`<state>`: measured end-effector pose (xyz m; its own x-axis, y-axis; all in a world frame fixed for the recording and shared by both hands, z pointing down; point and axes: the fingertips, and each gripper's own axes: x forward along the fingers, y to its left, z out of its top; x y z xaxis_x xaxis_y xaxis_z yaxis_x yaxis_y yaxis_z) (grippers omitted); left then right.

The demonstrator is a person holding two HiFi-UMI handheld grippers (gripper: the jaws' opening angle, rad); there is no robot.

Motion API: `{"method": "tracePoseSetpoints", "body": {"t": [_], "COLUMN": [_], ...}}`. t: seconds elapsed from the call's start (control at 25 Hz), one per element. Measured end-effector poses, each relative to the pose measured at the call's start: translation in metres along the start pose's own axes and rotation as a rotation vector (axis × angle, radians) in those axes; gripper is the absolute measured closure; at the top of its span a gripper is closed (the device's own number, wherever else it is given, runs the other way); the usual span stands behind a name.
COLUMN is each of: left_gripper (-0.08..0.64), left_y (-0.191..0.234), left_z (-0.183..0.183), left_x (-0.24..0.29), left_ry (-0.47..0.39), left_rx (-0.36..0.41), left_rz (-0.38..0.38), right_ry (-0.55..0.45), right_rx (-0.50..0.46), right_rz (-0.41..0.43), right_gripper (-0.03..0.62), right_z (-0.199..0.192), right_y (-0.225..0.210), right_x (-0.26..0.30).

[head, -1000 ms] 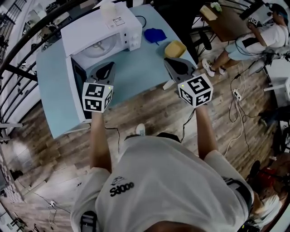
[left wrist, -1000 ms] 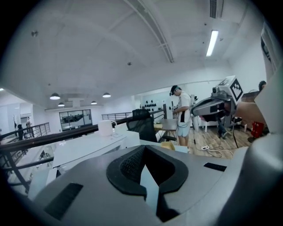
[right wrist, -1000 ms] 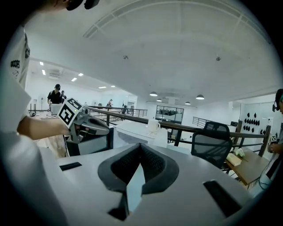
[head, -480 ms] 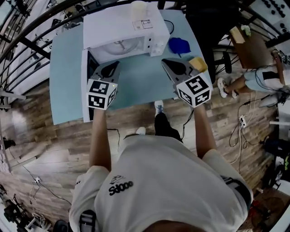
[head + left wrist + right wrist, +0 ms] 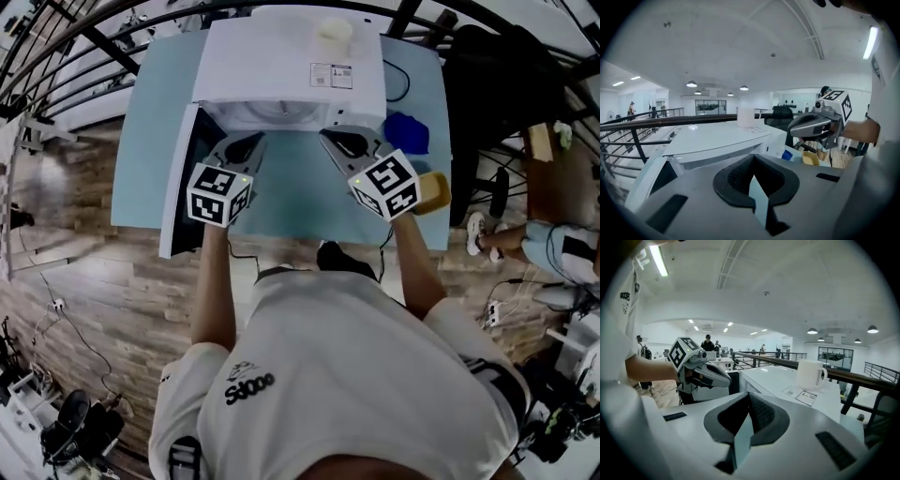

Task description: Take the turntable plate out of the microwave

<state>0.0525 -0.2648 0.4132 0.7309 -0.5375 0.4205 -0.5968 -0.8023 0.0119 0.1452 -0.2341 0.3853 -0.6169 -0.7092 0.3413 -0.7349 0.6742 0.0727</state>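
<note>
The white microwave [image 5: 291, 66] stands on the light blue table [image 5: 150, 122] with its door [image 5: 183, 192] swung open to the left. Only a pale strip of the turntable plate [image 5: 272, 114] shows inside the cavity; the rest is hidden under the roof. My left gripper [image 5: 249, 142] and right gripper [image 5: 337, 141] hover side by side just in front of the opening, both shut and empty. In the left gripper view the shut left gripper [image 5: 754, 185] looks over the microwave top [image 5: 717, 138]. The right gripper [image 5: 745, 420] in its own view is likewise shut.
A white mug [image 5: 335, 33] stands on the microwave roof, beside a label. A blue cloth [image 5: 406, 131] and a yellow dish [image 5: 433, 192] lie right of the microwave. A black chair [image 5: 487, 84] stands past the table's right edge; a railing runs behind.
Both grippers have moved forward to the microwave's open front and closer together. The head view has swung so the microwave sits centred ahead. Jaws stayed shut.
</note>
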Motion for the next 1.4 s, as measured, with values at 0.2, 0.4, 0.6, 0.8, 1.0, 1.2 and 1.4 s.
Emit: {"method": "tracePoseSetpoints", "body": {"t": [0.2, 0.4, 0.6, 0.8, 1.0, 1.2, 1.4], "left_gripper": [0.543, 0.543, 0.543, 0.543, 0.543, 0.541, 0.538], "left_y": [0.011, 0.026, 0.047, 0.075, 0.101, 0.108, 0.124], "left_z": [-0.004, -0.018, -0.053, -0.079, -0.110, -0.124, -0.129], "left_x": [0.020, 0.029, 0.041, 0.056, 0.072, 0.086, 0.102], "left_ry": [0.016, 0.019, 0.031, -0.026, -0.041, -0.040, -0.096], "left_rx": [-0.049, -0.143, -0.264, -0.355, -0.552, -0.615, -0.736], "left_rz": [0.092, 0.130, 0.106, 0.116, 0.149, 0.130, 0.138], "right_ry": [-0.009, 0.016, 0.043, 0.088, 0.176, 0.201, 0.197], "right_rx": [-0.022, -0.001, 0.058, 0.092, 0.096, 0.119, 0.140], "right_rz": [0.102, 0.185, 0.190, 0.158, 0.143, 0.121, 0.067], "right_gripper": [0.586, 0.586, 0.586, 0.586, 0.586, 0.586, 0.585], "right_z": [-0.011, -0.027, -0.041, -0.060, -0.085, -0.100, -0.112], "right_y": [-0.016, -0.013, -0.007, -0.009, -0.011, -0.012, -0.020], "right_x": [0.031, 0.061, 0.097, 0.133, 0.157, 0.174, 0.189]}}
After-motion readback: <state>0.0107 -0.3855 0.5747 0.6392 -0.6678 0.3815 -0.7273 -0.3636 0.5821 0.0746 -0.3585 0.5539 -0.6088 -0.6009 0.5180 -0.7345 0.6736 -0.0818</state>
